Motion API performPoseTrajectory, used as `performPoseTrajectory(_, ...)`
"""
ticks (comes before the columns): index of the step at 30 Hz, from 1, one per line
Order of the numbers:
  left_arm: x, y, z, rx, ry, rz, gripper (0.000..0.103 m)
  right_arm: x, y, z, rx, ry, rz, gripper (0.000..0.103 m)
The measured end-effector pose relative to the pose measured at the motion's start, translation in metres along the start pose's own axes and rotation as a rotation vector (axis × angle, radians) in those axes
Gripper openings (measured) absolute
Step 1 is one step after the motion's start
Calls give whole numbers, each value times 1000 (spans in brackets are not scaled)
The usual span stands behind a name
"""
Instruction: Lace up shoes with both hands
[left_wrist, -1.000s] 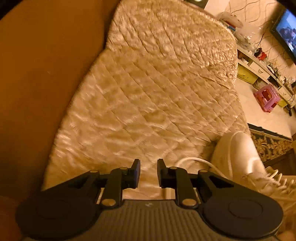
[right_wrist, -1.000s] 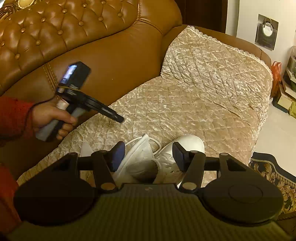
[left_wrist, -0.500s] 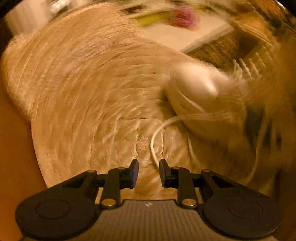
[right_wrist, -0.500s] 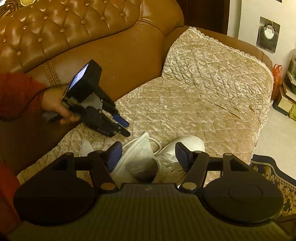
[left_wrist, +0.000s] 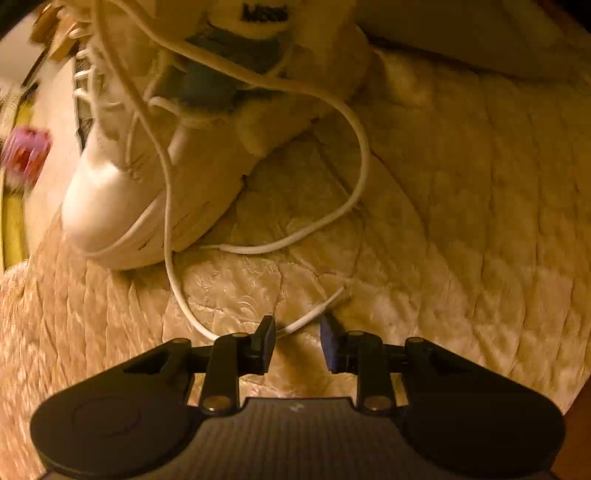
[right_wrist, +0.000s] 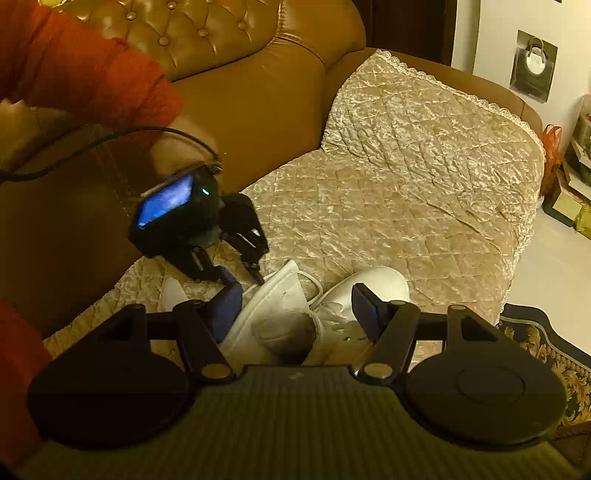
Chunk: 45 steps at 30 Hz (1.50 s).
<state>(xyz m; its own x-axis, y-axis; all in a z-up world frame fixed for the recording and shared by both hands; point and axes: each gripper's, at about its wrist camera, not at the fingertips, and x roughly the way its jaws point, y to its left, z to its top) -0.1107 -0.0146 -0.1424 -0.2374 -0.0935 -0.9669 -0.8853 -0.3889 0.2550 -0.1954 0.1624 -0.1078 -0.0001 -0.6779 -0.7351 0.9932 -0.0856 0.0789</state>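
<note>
A white sneaker (left_wrist: 155, 177) lies on the quilted beige sofa cover (left_wrist: 461, 240), toe toward the left of the left wrist view, tongue loose. A long white lace (left_wrist: 354, 173) trails from it in a loop over the cover. The lace's free end (left_wrist: 317, 308) lies just ahead of my left gripper (left_wrist: 297, 341), which is open with nothing between its fingers. In the right wrist view the same sneaker (right_wrist: 373, 286) sits beyond my right gripper (right_wrist: 295, 308), which is open wide above the shoe's opening. The left gripper (right_wrist: 240, 275) points down at the cover beside the shoe's left side.
A brown tufted leather sofa back (right_wrist: 221, 40) rises behind. A red sleeve (right_wrist: 81, 70) and a black cable (right_wrist: 110, 136) lead to the left gripper. The patterned rug (right_wrist: 546, 343) and pale floor (right_wrist: 554, 269) lie right of the sofa; a pink stool (left_wrist: 26, 155) stands on the floor.
The left gripper swung round and dropped from beside the sofa back to just behind the lace's free end near the shoe. The right gripper stayed nearly still, open over the shoe.
</note>
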Motion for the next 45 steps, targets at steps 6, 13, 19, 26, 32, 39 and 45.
performPoseTrajectory(6, 5, 11, -4, -4, -7, -84, 35, 1, -4, 2, 15, -5, 15, 74)
performPoseTrajectory(13, 2, 24, -10, -246, 26, -132, 7, 1, -3, 2, 20, -13, 19, 74)
performPoseTrajectory(19, -15, 27, -37, -618, 34, -88, 3, -3, -4, 2, 52, -20, 17, 74)
performPoseTrajectory(26, -65, 39, -49, -954, 86, -4, 3, -22, -4, 4, 150, -91, 42, 74)
performPoseTrajectory(32, -110, 59, -15, -1009, 5, 61, 3, -45, -3, 4, 262, -169, 34, 74)
performPoseTrajectory(39, -163, 82, 23, -1071, -91, 137, 3, -73, -8, -7, 404, -275, -92, 74)
performPoseTrajectory(45, -183, 98, 47, -1083, -129, 139, 3, -87, -12, -20, 495, -213, -205, 74)
